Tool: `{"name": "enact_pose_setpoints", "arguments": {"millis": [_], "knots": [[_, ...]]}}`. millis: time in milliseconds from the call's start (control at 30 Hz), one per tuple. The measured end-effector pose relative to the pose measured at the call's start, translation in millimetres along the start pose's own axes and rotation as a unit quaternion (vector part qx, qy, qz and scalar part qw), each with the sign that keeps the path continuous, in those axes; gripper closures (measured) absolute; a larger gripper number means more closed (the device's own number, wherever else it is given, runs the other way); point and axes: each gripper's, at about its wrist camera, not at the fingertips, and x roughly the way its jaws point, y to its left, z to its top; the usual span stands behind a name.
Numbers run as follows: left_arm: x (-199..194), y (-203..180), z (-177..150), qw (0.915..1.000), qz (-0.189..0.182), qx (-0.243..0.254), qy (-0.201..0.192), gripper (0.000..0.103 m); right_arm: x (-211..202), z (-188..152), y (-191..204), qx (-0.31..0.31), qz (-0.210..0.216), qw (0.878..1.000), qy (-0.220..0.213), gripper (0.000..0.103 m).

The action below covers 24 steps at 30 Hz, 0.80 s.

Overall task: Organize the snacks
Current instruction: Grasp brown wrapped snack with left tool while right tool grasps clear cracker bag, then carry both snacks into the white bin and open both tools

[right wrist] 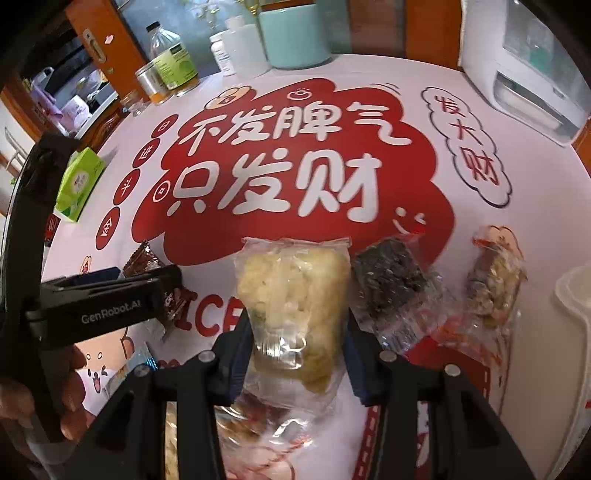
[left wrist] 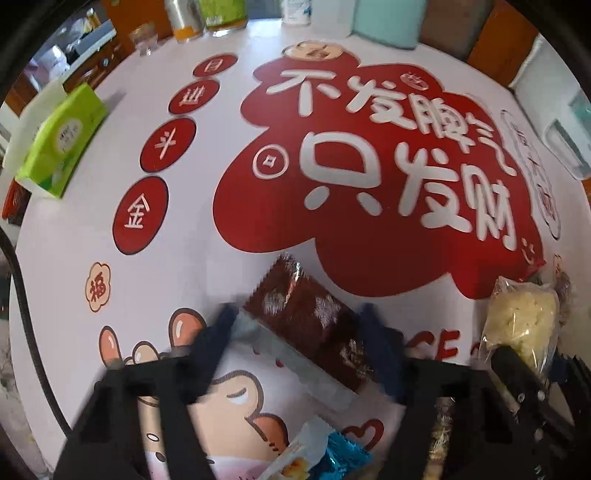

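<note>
My left gripper [left wrist: 301, 328] is open, its fingers either side of a brown snack packet with white flower marks [left wrist: 310, 321] that lies on the table. A blue foil sweet [left wrist: 345, 456] and a white packet [left wrist: 295, 456] lie below it. My right gripper [right wrist: 295, 332] has its fingers around a clear bag of pale yellow puffed snack [right wrist: 291, 291], also seen in the left wrist view [left wrist: 521, 317]. A dark seaweed-like packet [right wrist: 391, 288] and a brown nut bar in clear wrap [right wrist: 491, 280] lie to the right.
The table has a white cloth with a large red print [right wrist: 295, 166]. A green tissue pack [right wrist: 79, 184] sits at the left edge. Bottles, jars and a teal container [right wrist: 295, 33] stand at the back. A white appliance [right wrist: 532, 81] is back right; a white tub edge [right wrist: 572, 314] is right.
</note>
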Motion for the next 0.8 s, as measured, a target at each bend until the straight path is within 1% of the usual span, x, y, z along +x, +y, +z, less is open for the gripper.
{"name": "enact_pose_setpoints", "arguments": {"millis": [33, 67, 133, 200, 333, 500, 633, 667, 800], "knots": [[-2, 0, -3, 1.0000, -0.003, 0.003, -0.003, 0.061, -3, -2, -2, 0.003, 0.001, 1.000, -0.002, 0.058], [-4, -1, -6, 0.9999, -0.015, 0.006, -0.003, 0.068, -6, -3, -4, 0.005, 0.002, 1.000, -0.004, 0.058], [-11, 1, -13, 0.9997, -0.021, 0.007, -0.012, 0.075, -11, -5, -5, 0.009, 0.003, 1.000, -0.010, 0.058], [-22, 4, -21, 0.9994, -0.022, 0.012, -0.025, 0.077, -18, -7, -5, 0.013, 0.004, 1.000, -0.018, 0.058], [-62, 13, -39, 0.9972, -0.041, 0.022, -0.059, 0.078, -45, -12, -4, 0.019, 0.009, 0.999, -0.044, 0.058], [-133, 23, -67, 0.9903, -0.066, 0.062, -0.105, 0.078, -89, -26, -1, 0.022, 0.014, 0.997, -0.078, 0.058], [-181, 12, -97, 0.9810, -0.092, 0.114, -0.127, 0.078, -137, -49, 1, 0.031, 0.020, 0.993, -0.110, 0.058], [-187, 9, -102, 0.9790, -0.096, 0.125, -0.130, 0.078, -146, -55, 1, 0.033, 0.020, 0.993, -0.116, 0.058], [-215, -16, -134, 0.9654, -0.118, 0.183, -0.144, 0.077, -180, -84, 2, 0.038, 0.020, 0.990, -0.131, 0.058]]}}
